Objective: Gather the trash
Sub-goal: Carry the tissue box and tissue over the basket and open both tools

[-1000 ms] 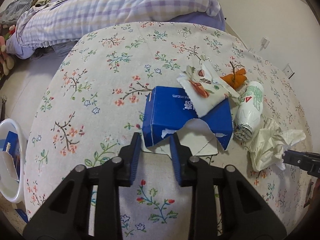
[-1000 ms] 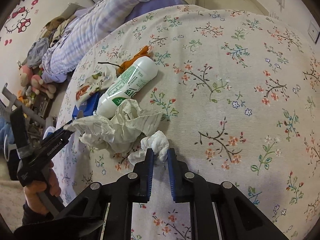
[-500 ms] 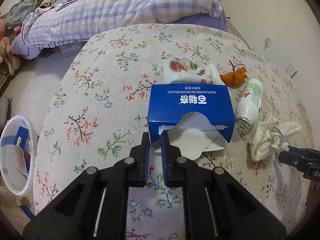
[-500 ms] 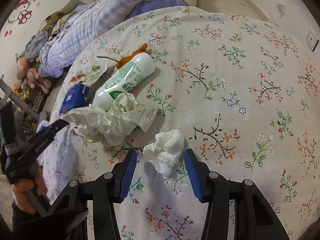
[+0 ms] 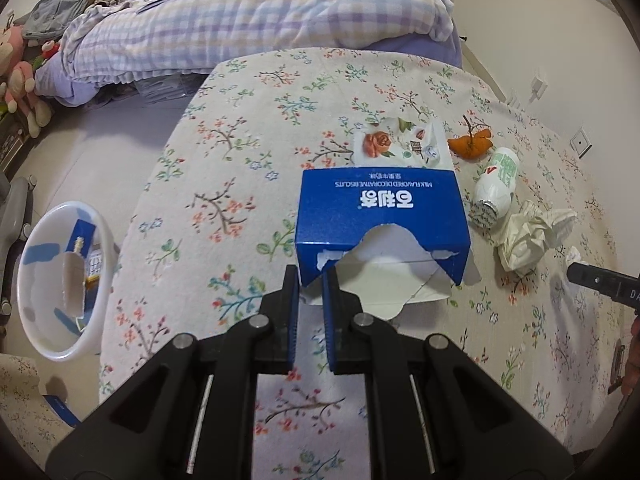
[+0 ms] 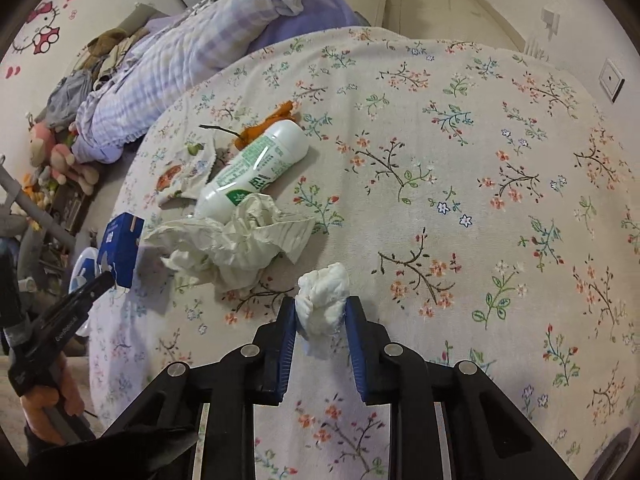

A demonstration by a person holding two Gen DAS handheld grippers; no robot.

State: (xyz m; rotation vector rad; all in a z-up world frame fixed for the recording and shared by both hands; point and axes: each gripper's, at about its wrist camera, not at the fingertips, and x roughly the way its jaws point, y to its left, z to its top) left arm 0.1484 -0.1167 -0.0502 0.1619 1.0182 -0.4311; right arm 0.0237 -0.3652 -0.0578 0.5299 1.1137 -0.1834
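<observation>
Since a second ago the blue box (image 5: 382,216) has been tipped up off the flowered desk (image 5: 240,184), its torn near-left corner clamped in the left claw (image 5: 311,280). Meanwhile the right claw (image 6: 321,312) has just been closing on the white tissue wad (image 6: 325,300), pads touching both sides. Left of the desk, low on the floor, sits the white bin (image 5: 60,280), nearer the left hand.

Checked quilt (image 5: 248,24) on bed, cream wall (image 5: 500,32), pale floor (image 5: 100,132), possibly tiled.
</observation>
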